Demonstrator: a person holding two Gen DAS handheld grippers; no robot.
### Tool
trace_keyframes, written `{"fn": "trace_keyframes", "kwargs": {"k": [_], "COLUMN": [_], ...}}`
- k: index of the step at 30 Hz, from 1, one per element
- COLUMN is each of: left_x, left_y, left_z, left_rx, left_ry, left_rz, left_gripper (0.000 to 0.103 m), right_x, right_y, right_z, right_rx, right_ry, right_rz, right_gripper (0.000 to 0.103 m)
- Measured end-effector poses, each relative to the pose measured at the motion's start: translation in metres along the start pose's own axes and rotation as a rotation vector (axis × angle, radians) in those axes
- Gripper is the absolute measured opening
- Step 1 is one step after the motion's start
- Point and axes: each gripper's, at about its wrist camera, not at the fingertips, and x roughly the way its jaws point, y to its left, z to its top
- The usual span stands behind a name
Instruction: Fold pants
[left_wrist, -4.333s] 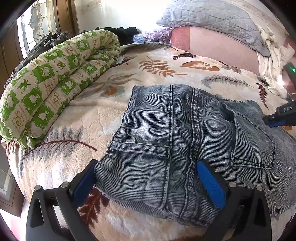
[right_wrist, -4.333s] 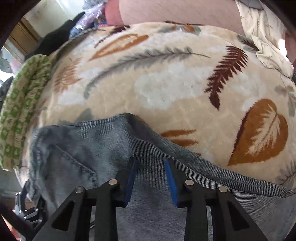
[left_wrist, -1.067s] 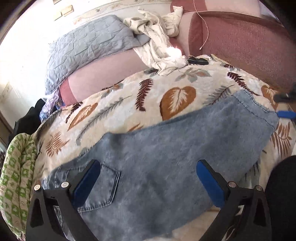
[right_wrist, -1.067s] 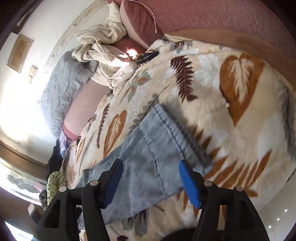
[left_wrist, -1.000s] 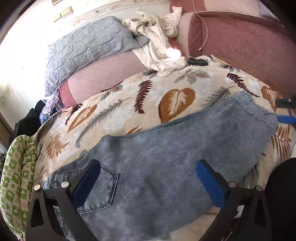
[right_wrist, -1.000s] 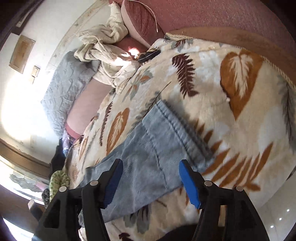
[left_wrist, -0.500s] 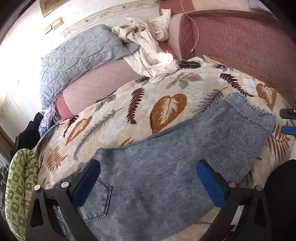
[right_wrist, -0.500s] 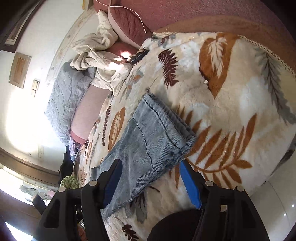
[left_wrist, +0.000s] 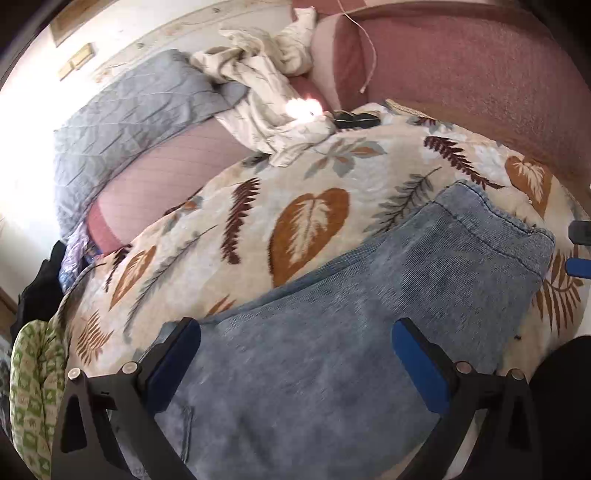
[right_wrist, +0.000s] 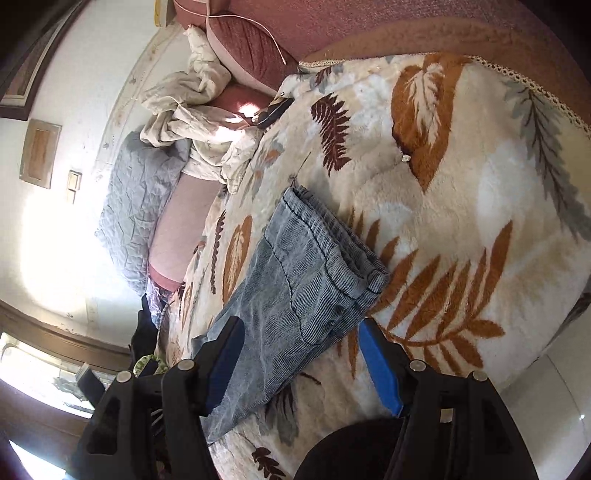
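Leaf-print blanket on bed, pants flat.

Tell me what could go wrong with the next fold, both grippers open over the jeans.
1. The jeans lie near the blanket's edge by the person, so a pull could drag them off.
2. The stacked hems by the right gripper may separate if only one layer is caught.
3. The left gripper may pinch the plush blanket too.

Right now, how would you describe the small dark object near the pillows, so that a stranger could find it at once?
Start at the leaf-patterned blanket covering the bed. Follow it to its far edge, where the crumpled cream sheet spills down from the pillows. The small dark object lies there, beside the sheet; it is the only black, flat thing among pale fabrics.
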Motion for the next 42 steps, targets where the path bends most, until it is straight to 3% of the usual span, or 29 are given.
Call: {"fn": "trace_keyframes", "kwargs": {"k": [12, 26, 42], "left_x": [0.045, 0.089, 0.118], "left_y": [-0.036, -0.080, -0.130], "left_z": [0.057, 0.105, 0.131], "left_rx": [0.094, 0.192, 0.319], "left_ry": [0.041, 0.105, 0.132], "left_rz": [-0.133, -0.329, -0.545], "left_gripper": [0.103, 0.103, 0.103], "right_x": [0.005, 0.030, 0.031], "right_y": [-0.012, -0.023, -0.034], "right_z": [0.002, 0.005, 0.010], "right_rx": [0.053, 0.042, -0.015], "right_ry": [0.036, 0.074, 0.050], "right_rz": [0.038, -0.012, 0.069], "right_gripper": [0.068, 0.068, 0.068]}}
